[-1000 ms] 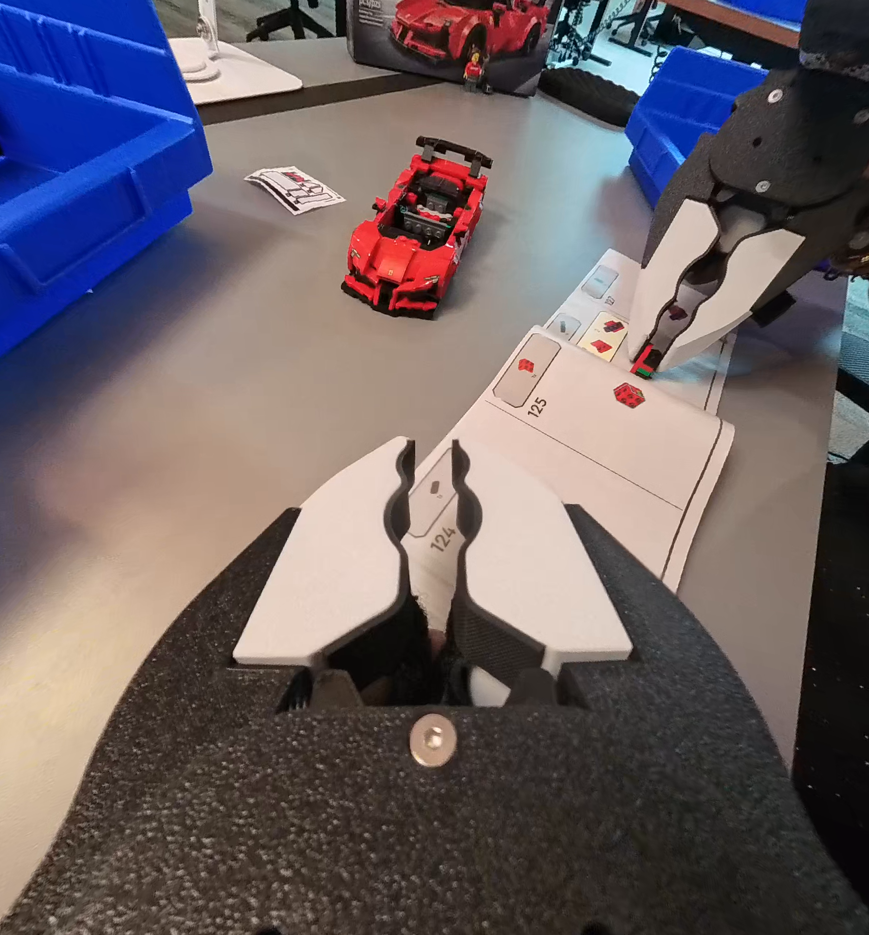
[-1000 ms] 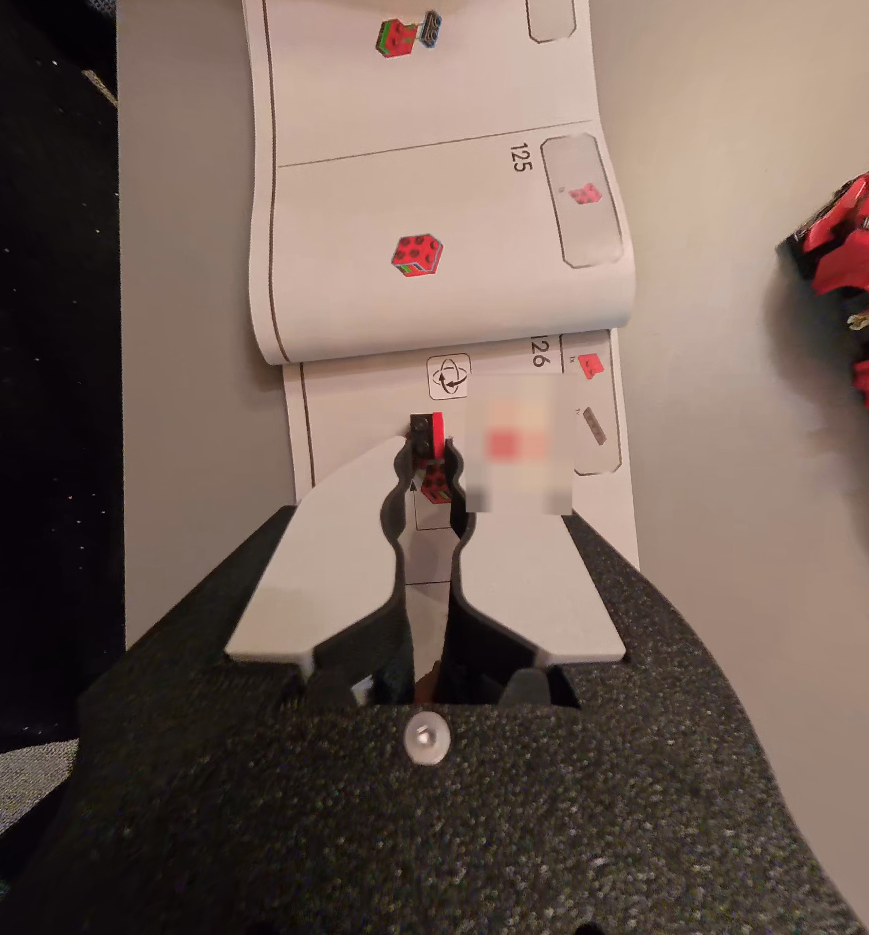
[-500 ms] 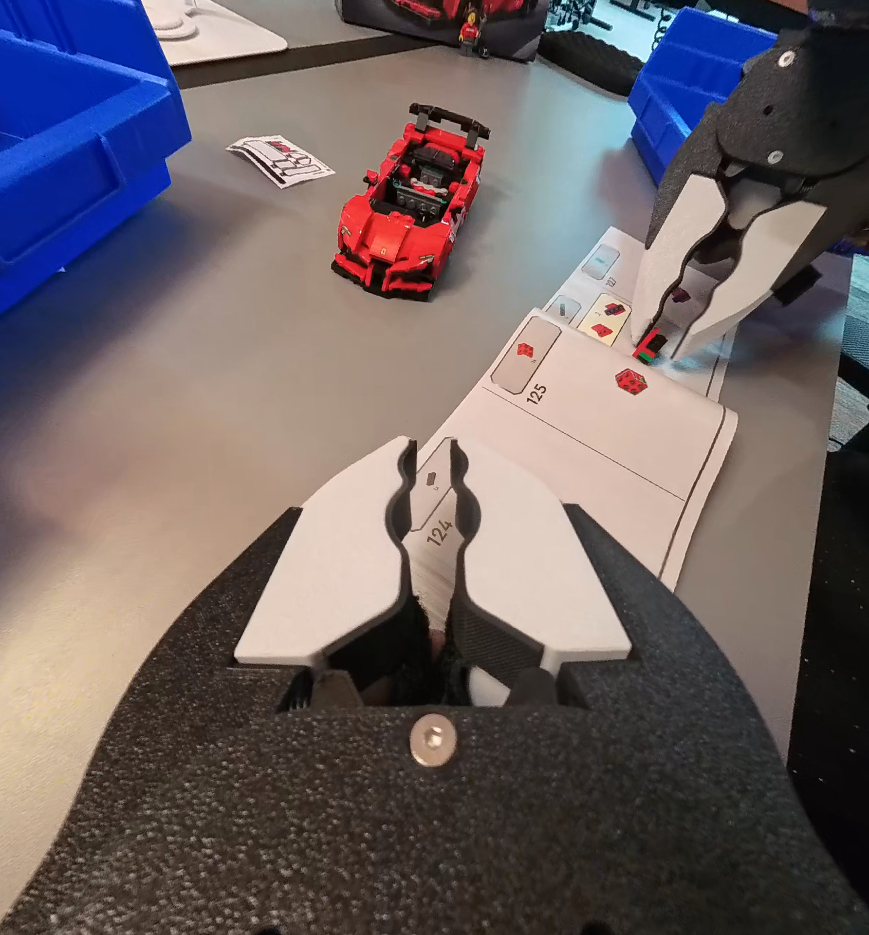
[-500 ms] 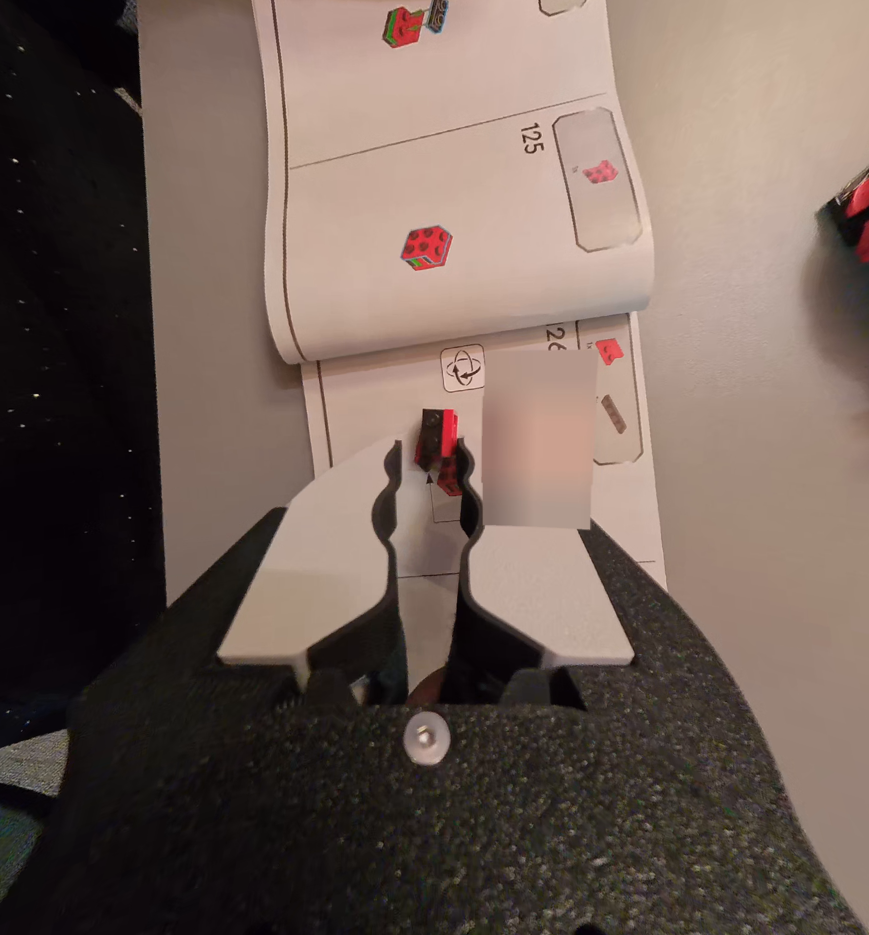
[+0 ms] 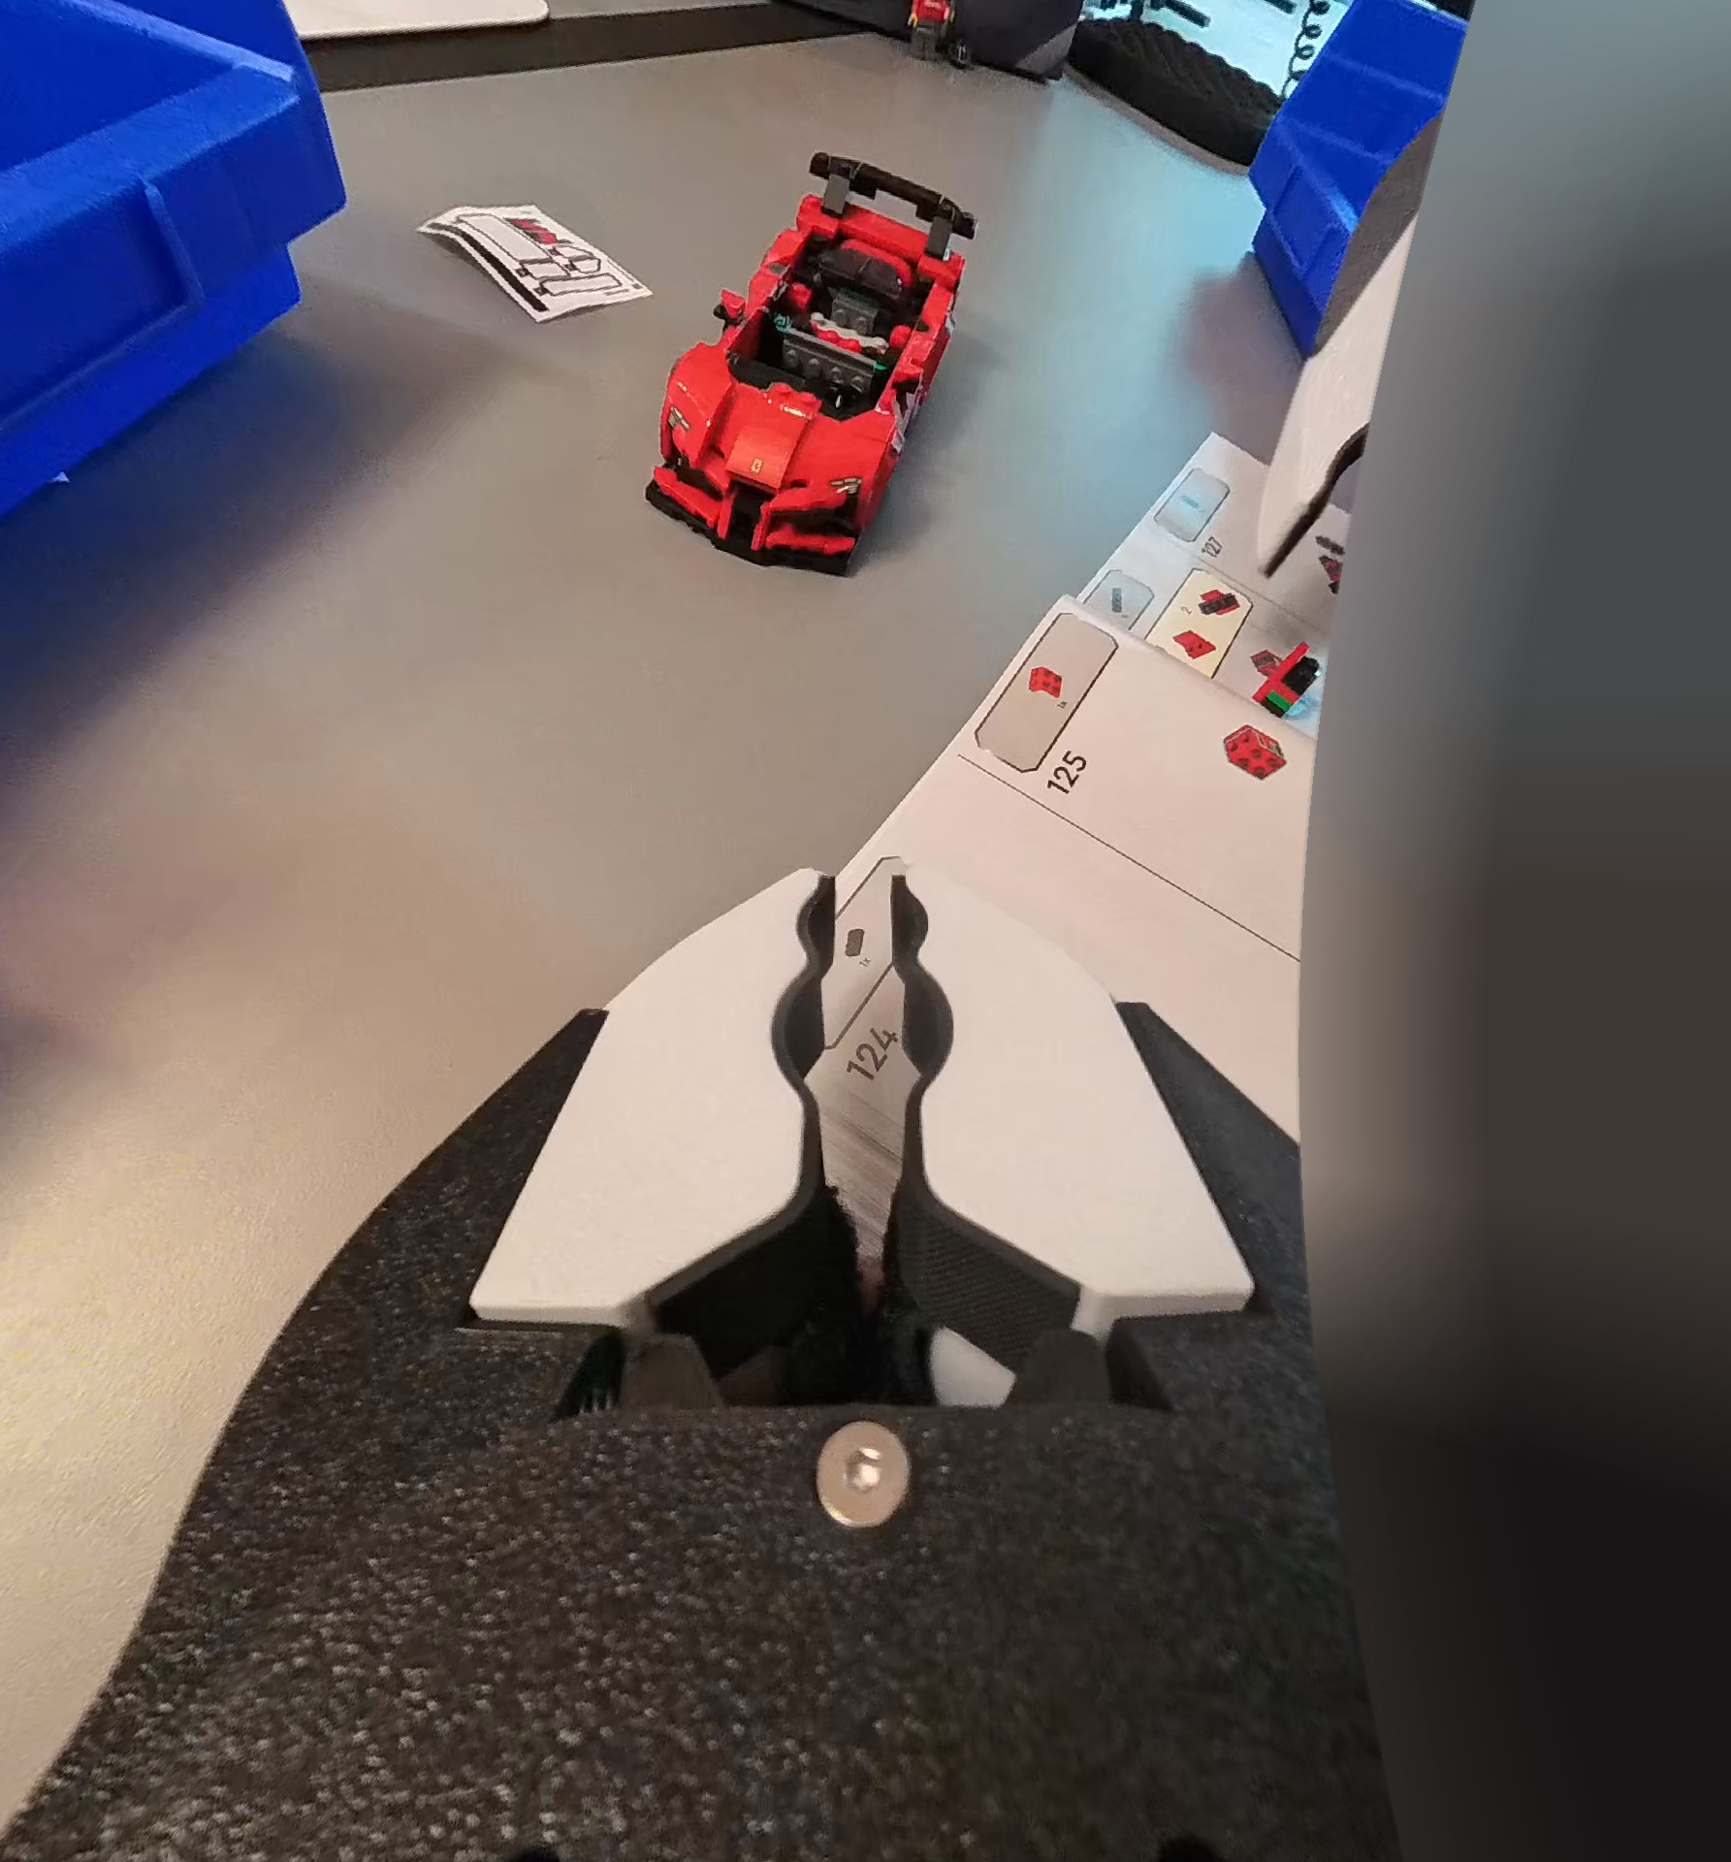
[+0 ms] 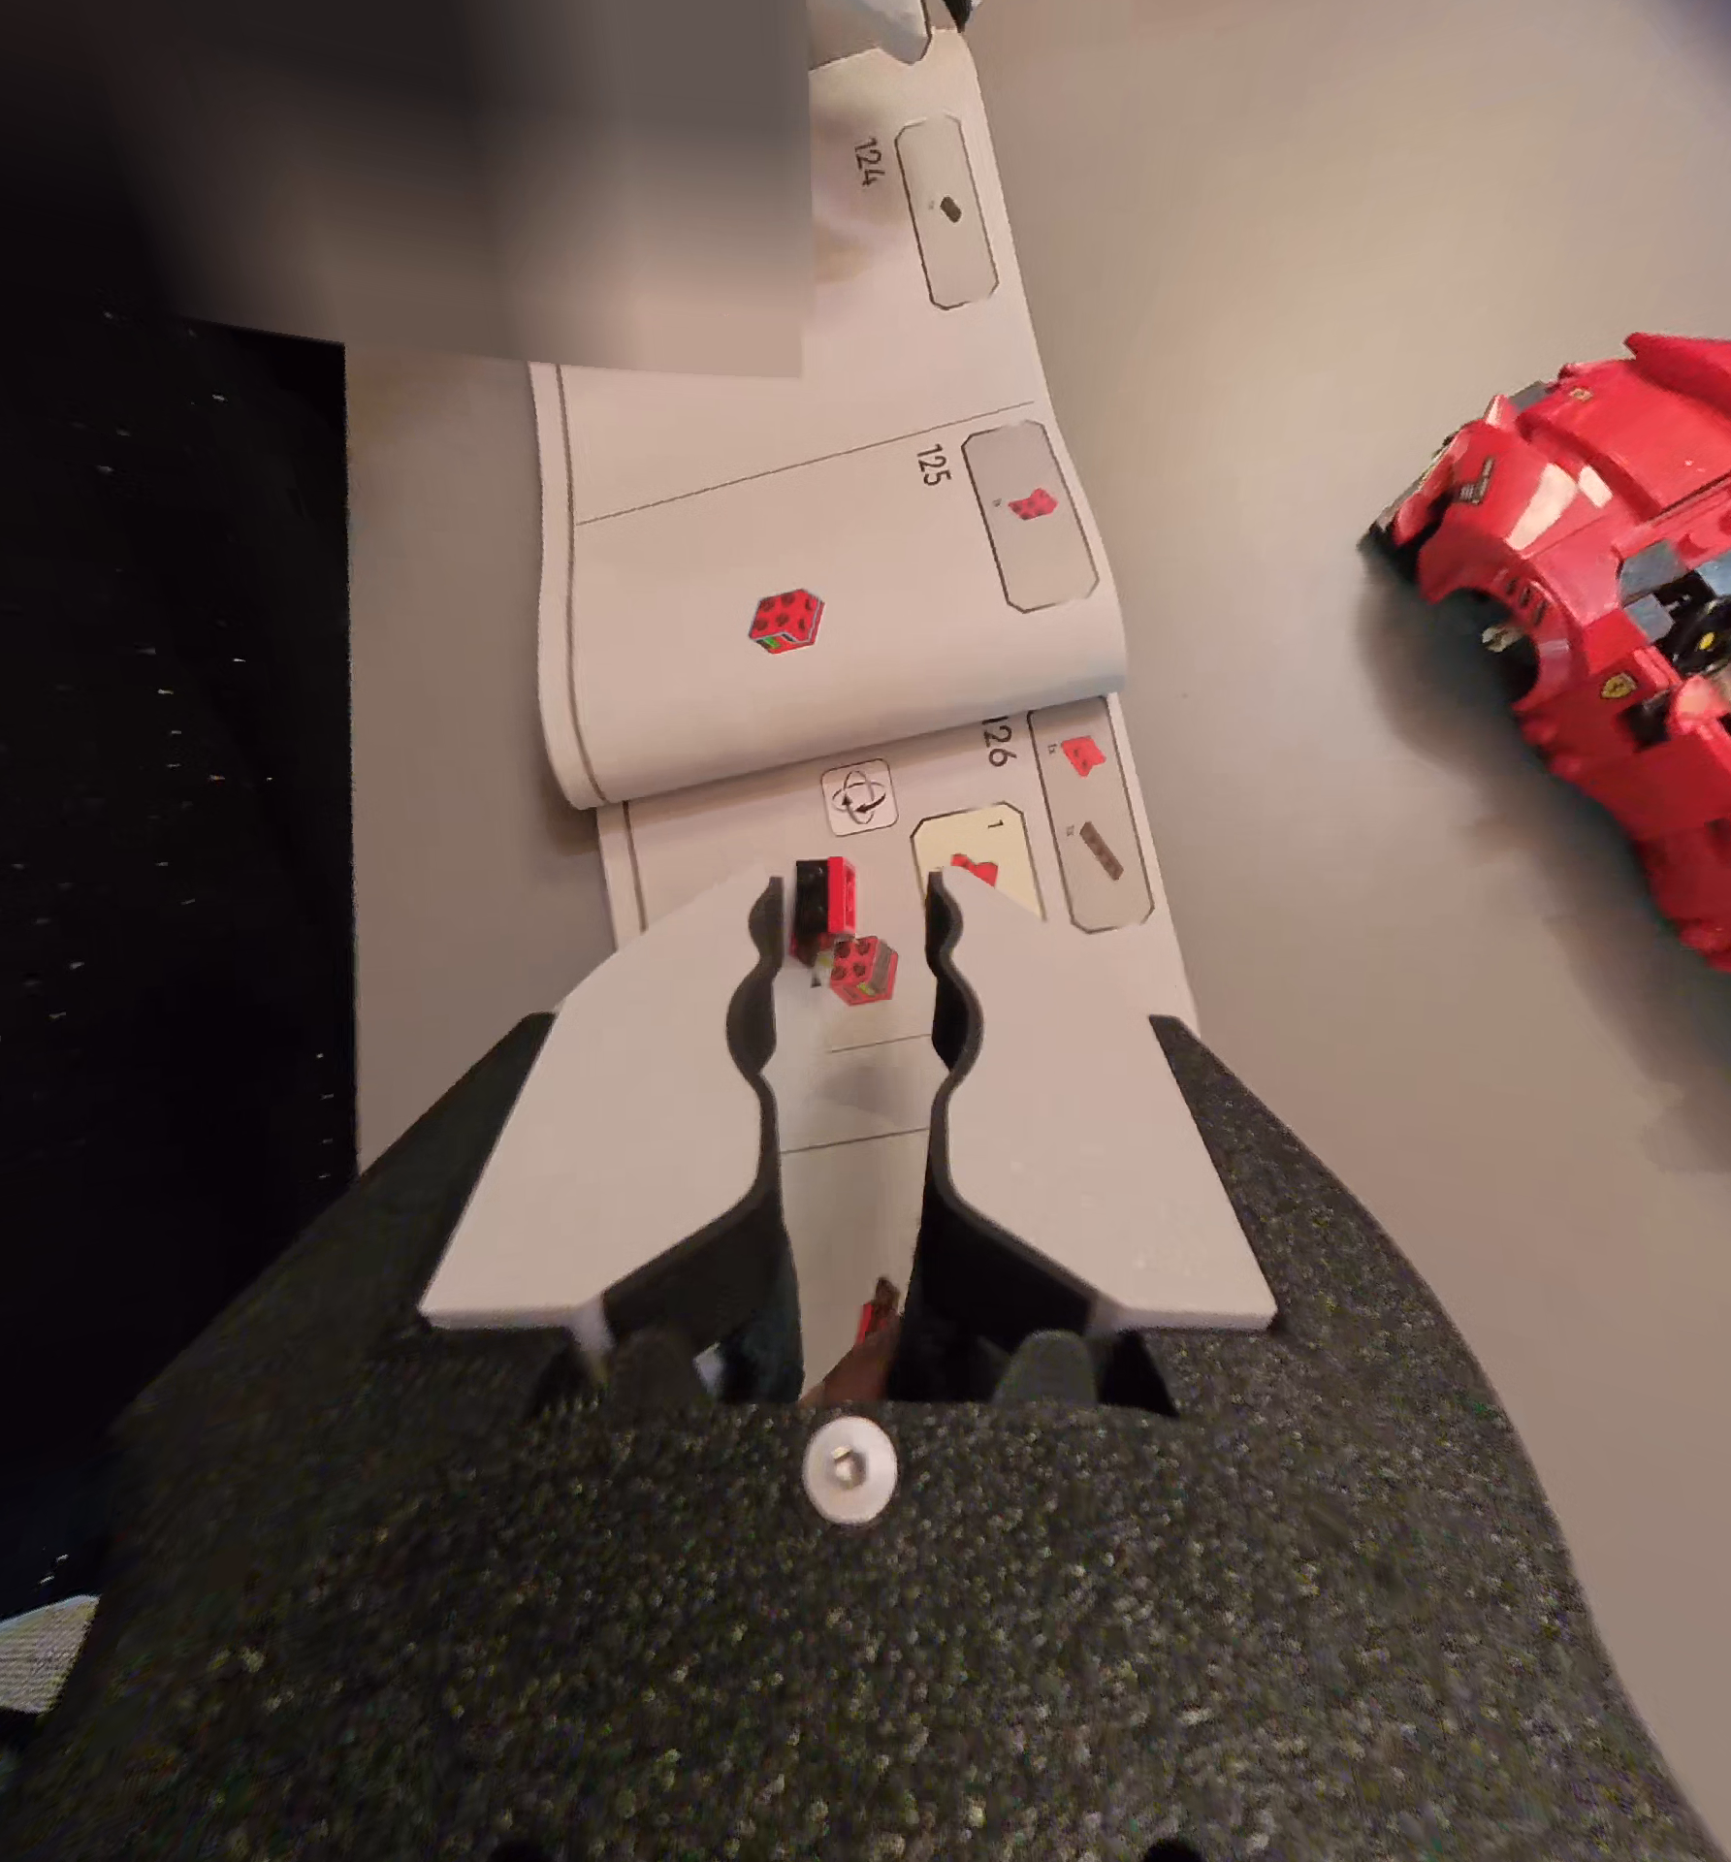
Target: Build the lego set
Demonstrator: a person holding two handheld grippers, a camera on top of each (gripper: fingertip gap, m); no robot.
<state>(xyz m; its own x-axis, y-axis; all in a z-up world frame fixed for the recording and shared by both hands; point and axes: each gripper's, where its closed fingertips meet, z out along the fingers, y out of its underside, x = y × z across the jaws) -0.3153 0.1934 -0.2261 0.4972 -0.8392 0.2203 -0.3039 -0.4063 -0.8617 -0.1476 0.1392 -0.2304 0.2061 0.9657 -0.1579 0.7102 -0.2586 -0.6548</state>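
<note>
Leftmost in the left wrist view, a blue storage bin (image 5: pixel 105 262) sits on the grey surface (image 5: pixel 387 756), then a sticker sheet (image 5: pixel 537 260), then the partly built red lego car (image 5: pixel 809 373), standing apart from everything else. Nearer, the left claw (image 5: pixel 859 887) hovers over the open instruction booklet (image 5: pixel 1163 856), its jaws nearly together with only a thin gap and nothing between them. Further right on the booklet lies the small red-and-black brick assembly (image 5: pixel 1286 680), with one pale finger of the other claw just above it.

From the right wrist view, the right claw (image 6: pixel 851 882) hangs over that same small assembly (image 6: pixel 825 897), jaws apart and holding nothing; the piece rests on the page just beside the left jaw tip, next to a printed picture of a red brick. The car (image 6: pixel 1627 645) is well off to the right.

Likely the assembly is very light, rigid and smooth-sided, so it could skid on the glossy paper or pop out if pinched at a corner. Best taken across its two flat opposite faces, squarely, with gentle pressure so the stacked bricks don't split
</note>
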